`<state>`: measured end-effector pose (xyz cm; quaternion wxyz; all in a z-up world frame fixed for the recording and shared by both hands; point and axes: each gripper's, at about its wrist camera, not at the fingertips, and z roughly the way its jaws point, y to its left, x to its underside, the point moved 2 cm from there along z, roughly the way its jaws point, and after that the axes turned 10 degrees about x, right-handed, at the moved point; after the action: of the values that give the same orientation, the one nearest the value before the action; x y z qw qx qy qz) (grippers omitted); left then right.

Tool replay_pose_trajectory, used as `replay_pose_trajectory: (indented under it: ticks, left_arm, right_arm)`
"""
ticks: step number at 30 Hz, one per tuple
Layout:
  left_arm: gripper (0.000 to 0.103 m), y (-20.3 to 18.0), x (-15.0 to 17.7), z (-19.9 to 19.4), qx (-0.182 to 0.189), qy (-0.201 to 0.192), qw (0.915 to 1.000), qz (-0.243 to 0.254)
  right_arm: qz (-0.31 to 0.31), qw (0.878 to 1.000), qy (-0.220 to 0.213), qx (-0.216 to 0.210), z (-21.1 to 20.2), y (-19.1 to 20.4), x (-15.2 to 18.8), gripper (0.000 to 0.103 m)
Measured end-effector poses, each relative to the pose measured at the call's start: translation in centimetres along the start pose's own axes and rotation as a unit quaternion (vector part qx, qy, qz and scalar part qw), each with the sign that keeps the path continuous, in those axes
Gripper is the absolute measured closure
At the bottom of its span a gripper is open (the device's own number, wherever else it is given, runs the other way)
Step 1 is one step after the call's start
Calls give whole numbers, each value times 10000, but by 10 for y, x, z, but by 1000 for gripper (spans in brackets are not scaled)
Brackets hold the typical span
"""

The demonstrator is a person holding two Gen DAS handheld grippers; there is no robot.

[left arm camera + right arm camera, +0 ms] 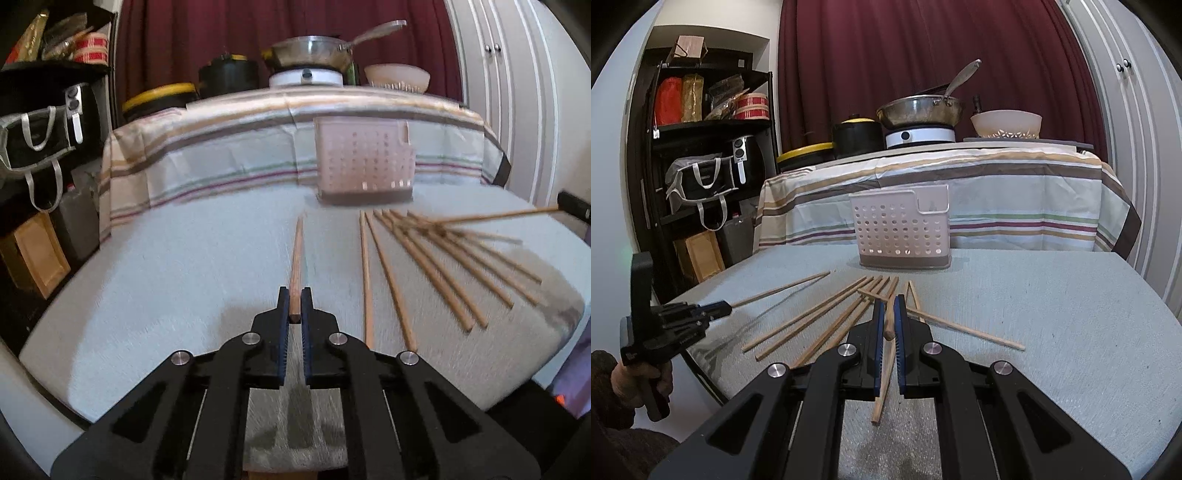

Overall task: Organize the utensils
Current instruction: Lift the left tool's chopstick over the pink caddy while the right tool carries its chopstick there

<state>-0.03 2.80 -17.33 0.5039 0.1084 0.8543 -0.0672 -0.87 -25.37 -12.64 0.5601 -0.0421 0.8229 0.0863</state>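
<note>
Both grippers share one build — matte black plastic linkage arms with triangular cut-outs, joined by round silver pivot screws. The left gripper [295, 302] and the right gripper [890, 314] each carry ribbed blue pads [877, 332] on the inner faces of their fingers. Seen from outside, the left unit has a black pistol-style handle — a hand [646, 376] with a dark knitted sleeve [602, 369] wraps it.

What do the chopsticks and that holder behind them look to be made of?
Chopsticks: probably bamboo or wood, matte tan, no gloss. Holder: looks like moulded plastic, pale smooth walls with even rows of round holes and a darker base.
</note>
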Motion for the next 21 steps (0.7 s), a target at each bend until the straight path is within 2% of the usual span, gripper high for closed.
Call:
replay_pose_trajectory:
  ticks: [7, 15, 21]
  left_arm:
    - [96, 0, -47, -22, -35, -464, 9989, 76]
    - [96, 15, -93, -18, 179, -587, 9980, -152]
    - [96, 22, -118, -7, 165, -682, 9975, -34]
  right_arm:
    - [-2, 9998, -176, 31, -5, 4, -22, 97]
    - [-32, 9994, -324, 95, 2, 9, -55, 97]
    - [-43, 9992, -402, 75, 20, 14, -77, 97]
